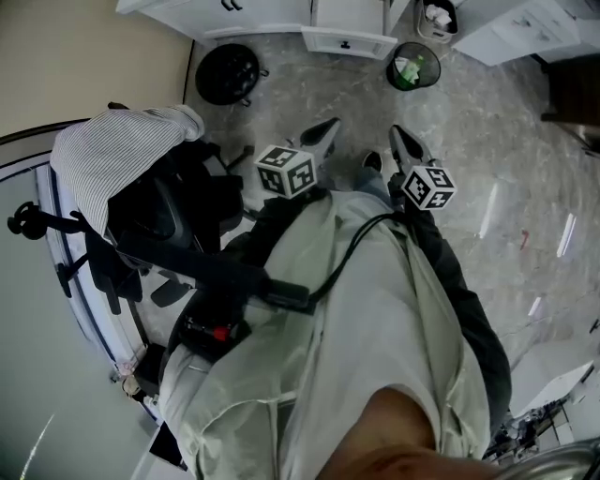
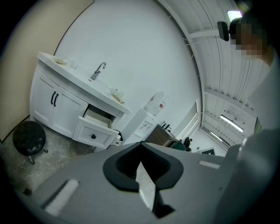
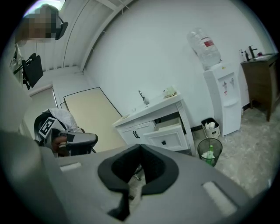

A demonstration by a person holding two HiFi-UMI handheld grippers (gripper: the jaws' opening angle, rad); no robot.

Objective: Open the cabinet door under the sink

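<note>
Soft even indoor light, fisheye bending at edges, dark vignetted corners

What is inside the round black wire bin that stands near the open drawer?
Inside the wire bin there is a green bottle, with some white paper beside it. The bottom of the bin, under them, is covered and cannot be seen.

The head view looks steeply down over the person (image 1: 375,309) onto the floor (image 1: 487,141), with the sink cabinet (image 1: 253,14) far off at the frame's top edge. The left gripper view is tilted and faces the cabinet at mid left, well away. The right gripper view faces it near frame centre, equally distant. All three share the cabinet and its open drawer (image 1: 347,39). Head and left gripper views share the black stool (image 1: 227,73), and head and right gripper views share the wire bin (image 1: 413,66).
</note>
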